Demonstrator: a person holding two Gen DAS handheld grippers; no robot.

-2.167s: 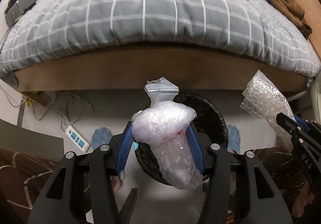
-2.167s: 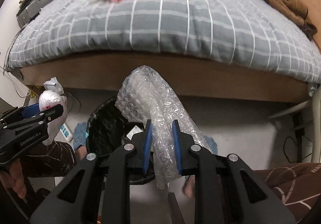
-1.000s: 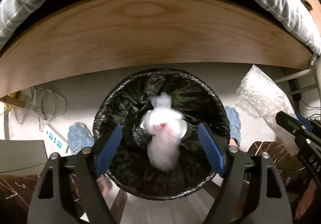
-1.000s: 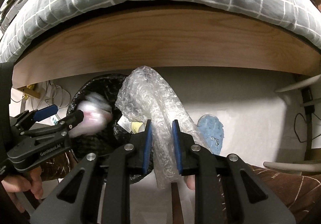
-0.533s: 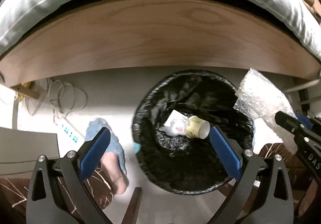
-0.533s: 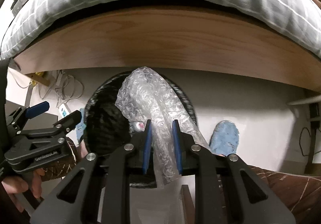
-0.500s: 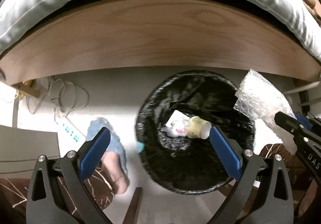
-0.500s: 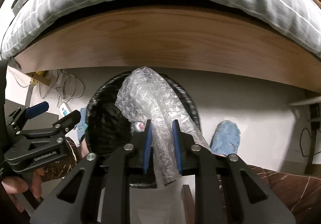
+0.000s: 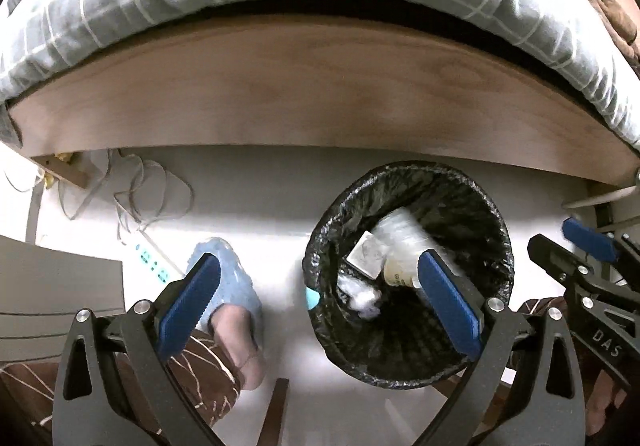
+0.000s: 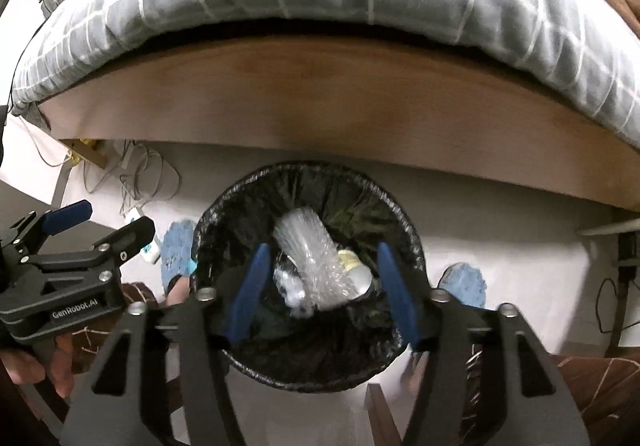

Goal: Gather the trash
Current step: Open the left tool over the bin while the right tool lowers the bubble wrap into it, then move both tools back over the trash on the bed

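Partly blurred: bubble wrap in bin.

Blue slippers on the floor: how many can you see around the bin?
2. One blue slipper lies left of the bin, with a foot in it. The other lies right of the bin, partly behind the right gripper's finger.

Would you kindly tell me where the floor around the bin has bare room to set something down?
Bare floor lies between the bin and the bed frame, and right of the bin before the right slipper. Left is crowded: cables, power strip, a slippered foot.
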